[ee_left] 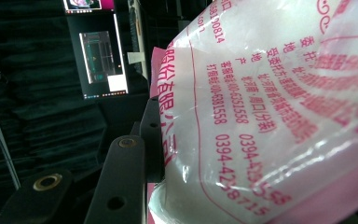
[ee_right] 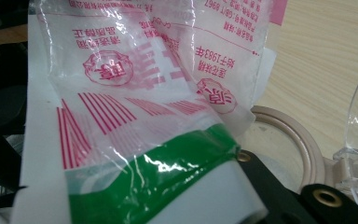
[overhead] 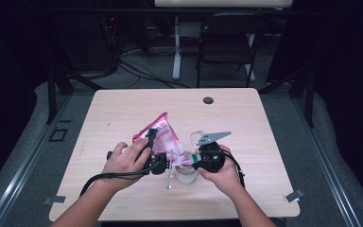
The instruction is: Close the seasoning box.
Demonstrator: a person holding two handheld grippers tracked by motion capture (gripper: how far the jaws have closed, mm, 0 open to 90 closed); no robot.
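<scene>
Left tool (overhead: 152,150) clamps the bag (overhead: 163,132), which rises tilted above it. Right tool (overhead: 199,160) clamps the bag's lower end, above the jar (overhead: 186,174) on the tabletop (overhead: 123,109).

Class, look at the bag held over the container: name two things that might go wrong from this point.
1. The pink and white bag is tilted over the round container between the left hand-held gripper and right hand-held gripper; contents could miss the narrow mouth and spill onto the table.
2. The thin crinkled film might slip or tear at the green-striped end.
</scene>
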